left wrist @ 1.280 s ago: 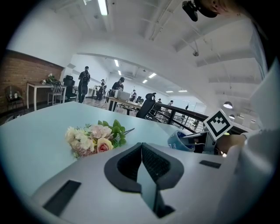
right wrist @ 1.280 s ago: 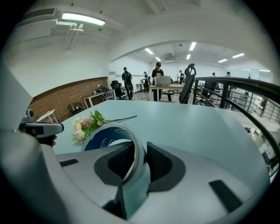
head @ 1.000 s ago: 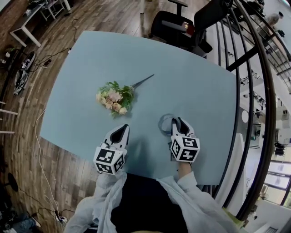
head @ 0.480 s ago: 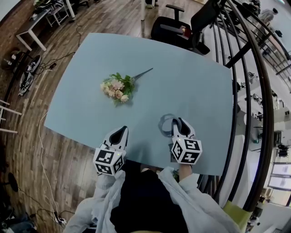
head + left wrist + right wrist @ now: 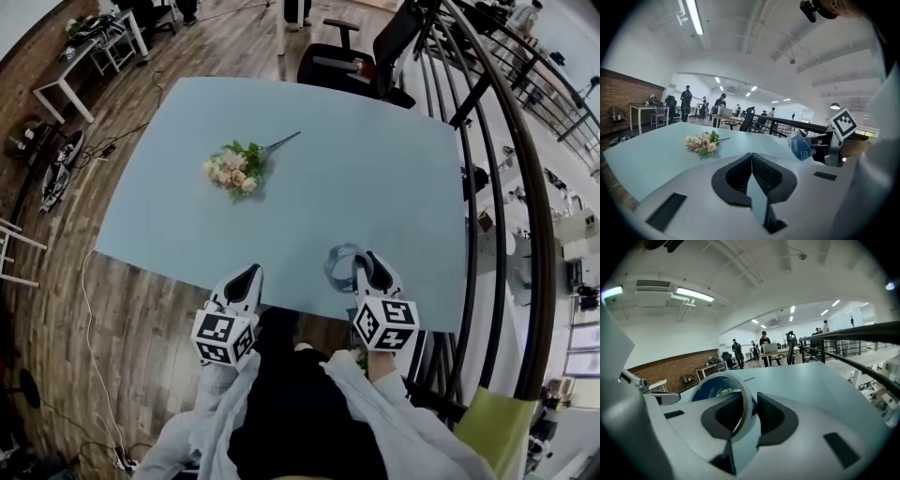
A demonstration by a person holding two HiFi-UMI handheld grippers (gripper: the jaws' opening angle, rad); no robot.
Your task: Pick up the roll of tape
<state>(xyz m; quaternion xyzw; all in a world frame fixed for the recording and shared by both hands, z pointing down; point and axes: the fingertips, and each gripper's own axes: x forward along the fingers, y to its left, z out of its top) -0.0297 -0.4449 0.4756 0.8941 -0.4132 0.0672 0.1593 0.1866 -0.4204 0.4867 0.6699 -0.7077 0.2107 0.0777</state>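
Observation:
The roll of tape (image 5: 339, 265), a clear ring with a blue-printed core, hangs over the near edge of the light blue table (image 5: 309, 159). My right gripper (image 5: 367, 264) is shut on its wall. In the right gripper view the ring (image 5: 723, 386) stands upright, its wall pinched by that gripper (image 5: 751, 405). My left gripper (image 5: 246, 279) sits at the near table edge, shut and empty; its tips meet in the left gripper view (image 5: 751, 155). That view also has the tape (image 5: 800, 146) at the right.
A bunch of pink and cream flowers (image 5: 232, 169) lies on the table's left half. A black office chair (image 5: 347, 66) stands beyond the far edge. A dark metal railing (image 5: 525, 187) curves along the right. A white desk (image 5: 84, 47) and floor cables are at the left.
Both grippers have drawn back toward the person to the near table edge. The right one carries the tape, which has left the tabletop.

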